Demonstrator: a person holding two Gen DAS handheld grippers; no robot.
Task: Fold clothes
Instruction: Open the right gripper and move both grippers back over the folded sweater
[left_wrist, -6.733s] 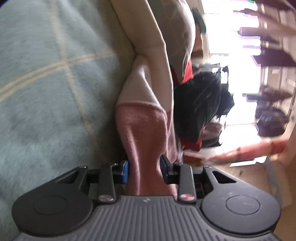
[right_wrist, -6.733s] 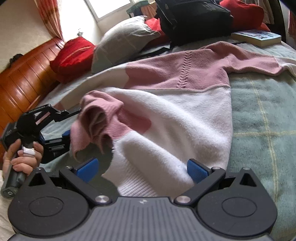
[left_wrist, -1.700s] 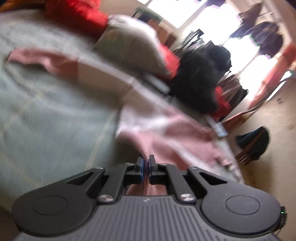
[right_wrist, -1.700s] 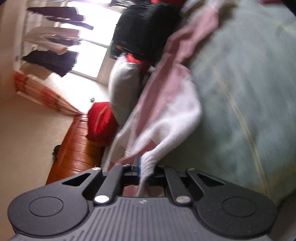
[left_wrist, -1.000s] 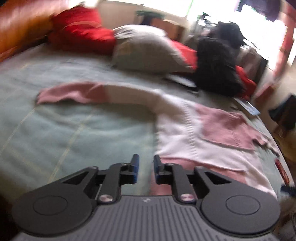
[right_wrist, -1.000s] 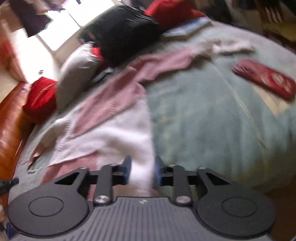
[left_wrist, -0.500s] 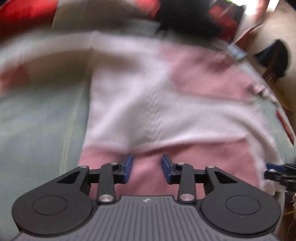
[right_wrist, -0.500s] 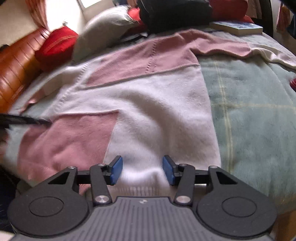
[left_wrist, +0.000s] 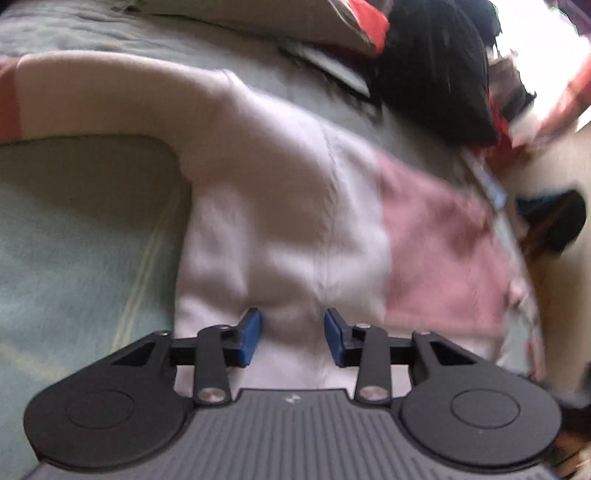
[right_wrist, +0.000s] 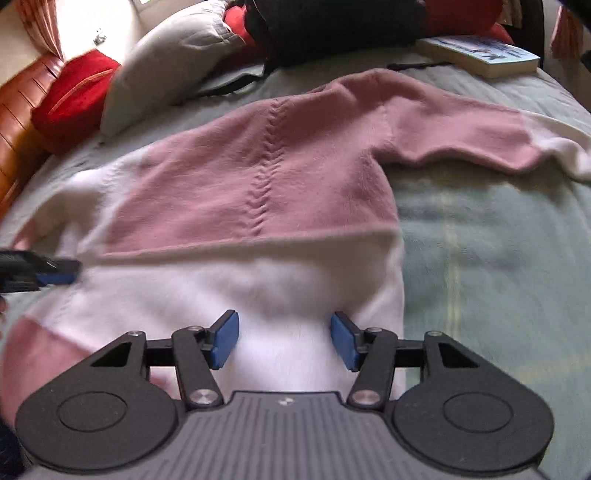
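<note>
Sweater (right_wrist: 258, 192) is lying spread flat on the bed (right_wrist: 498, 258), both sleeves out, no fold showing. Left hand-held gripper (left_wrist: 291, 338) and right hand-held gripper (right_wrist: 283, 341) are hovering spread, holding nothing.

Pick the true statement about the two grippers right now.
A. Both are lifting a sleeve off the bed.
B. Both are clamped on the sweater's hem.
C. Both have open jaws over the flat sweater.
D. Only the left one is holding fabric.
C: the left gripper and the right gripper each show their blue jaws spread apart with nothing pinched, above the pink and white sweater lying flat on the bed.
</note>
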